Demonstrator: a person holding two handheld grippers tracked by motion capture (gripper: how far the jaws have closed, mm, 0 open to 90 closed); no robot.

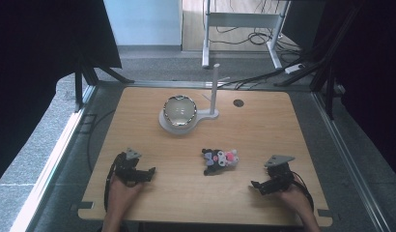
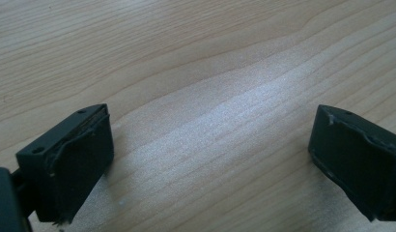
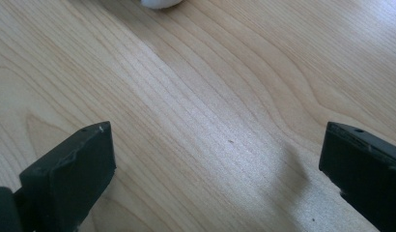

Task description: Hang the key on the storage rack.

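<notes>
— Both spread wide? 
— Yes, left hand-held gripper [image 1: 148, 172] at seven o'clock, right hand-held gripper [image 1: 256, 185] at five, nothing between the jaws. From above, a plush toy [image 1: 219, 159] mid-worktop [image 1: 263, 130], bowl [image 1: 179, 110] at twelve; up close, bare wood

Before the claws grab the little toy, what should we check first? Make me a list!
1. Left claw open with nothing in it: ok.
2. Right claw open with nothing in it: ok.
3. Small black, white and pink plush toy lying free on the light wooden table, between the claws: ok.
4. Shiny round bowl on its white stand well behind the toy: ok.
5. Which way the toy faces: cannot tell, too small.
</notes>
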